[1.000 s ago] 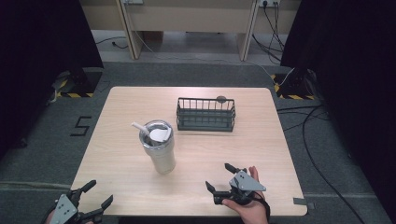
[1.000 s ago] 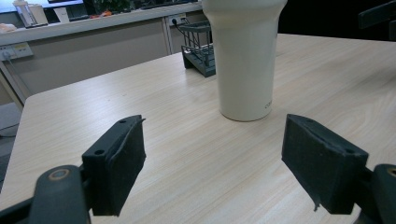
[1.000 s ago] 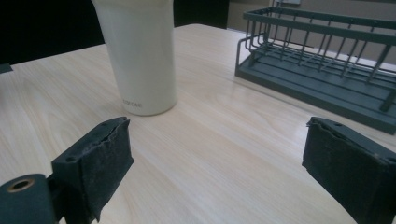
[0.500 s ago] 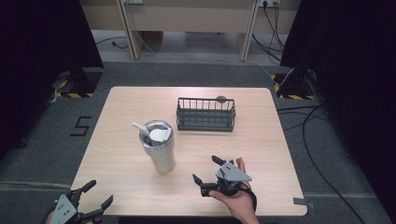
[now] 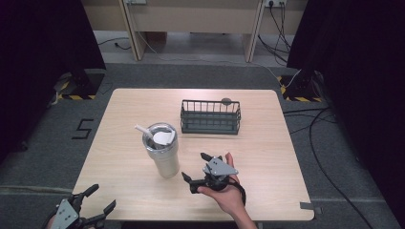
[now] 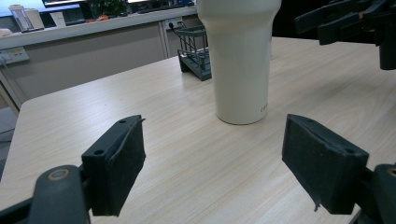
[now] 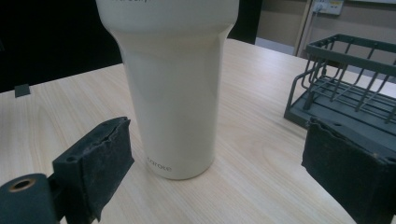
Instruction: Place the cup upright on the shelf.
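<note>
High view: the tumbler [image 5: 162,150] stands upright just left of the wire basket [image 5: 210,117], a straw in its lid. The right gripper [image 5: 198,167], jaws spread and empty, sits just beside it, apparently lining up a grasp; next it should straddle the body and close. The left gripper [image 5: 93,205], also spread, hangs well apart.

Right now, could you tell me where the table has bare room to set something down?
The table is bare along its left side beyond the tumbler, across the far edge behind the wire basket, and on the right past the basket. It is crowded near the front middle, where the right gripper, open, sits close beside the tumbler.
</note>
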Motion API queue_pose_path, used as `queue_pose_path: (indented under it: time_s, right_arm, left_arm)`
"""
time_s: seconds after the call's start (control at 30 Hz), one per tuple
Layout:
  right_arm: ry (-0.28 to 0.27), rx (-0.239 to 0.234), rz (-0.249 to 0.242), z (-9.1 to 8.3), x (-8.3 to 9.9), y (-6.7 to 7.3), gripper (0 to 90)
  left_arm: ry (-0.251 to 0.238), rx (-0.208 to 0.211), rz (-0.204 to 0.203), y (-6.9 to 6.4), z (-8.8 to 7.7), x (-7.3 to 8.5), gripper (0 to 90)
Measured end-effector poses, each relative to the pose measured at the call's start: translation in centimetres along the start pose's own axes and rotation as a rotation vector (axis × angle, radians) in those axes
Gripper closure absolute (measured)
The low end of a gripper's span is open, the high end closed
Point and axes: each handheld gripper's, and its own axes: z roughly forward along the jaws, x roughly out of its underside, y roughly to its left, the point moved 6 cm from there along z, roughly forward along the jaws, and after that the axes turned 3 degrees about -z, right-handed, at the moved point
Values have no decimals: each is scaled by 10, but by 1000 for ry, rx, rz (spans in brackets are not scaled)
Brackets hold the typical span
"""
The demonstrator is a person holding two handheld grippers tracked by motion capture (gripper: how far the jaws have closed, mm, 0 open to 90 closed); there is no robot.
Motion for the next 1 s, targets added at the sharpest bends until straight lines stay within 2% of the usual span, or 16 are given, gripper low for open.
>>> queue_pose_path:
  time_s: [0.73, 1.0]
  right_arm:
    - [21, -79, 11, 55, -7, 21, 87]
    - [14, -73, 42, 74, -5, 21, 87]
  left_arm:
    - [-10, 11, -4, -1, 0, -1, 207]
    - [-13, 13, -5, -1, 0, -1, 207]
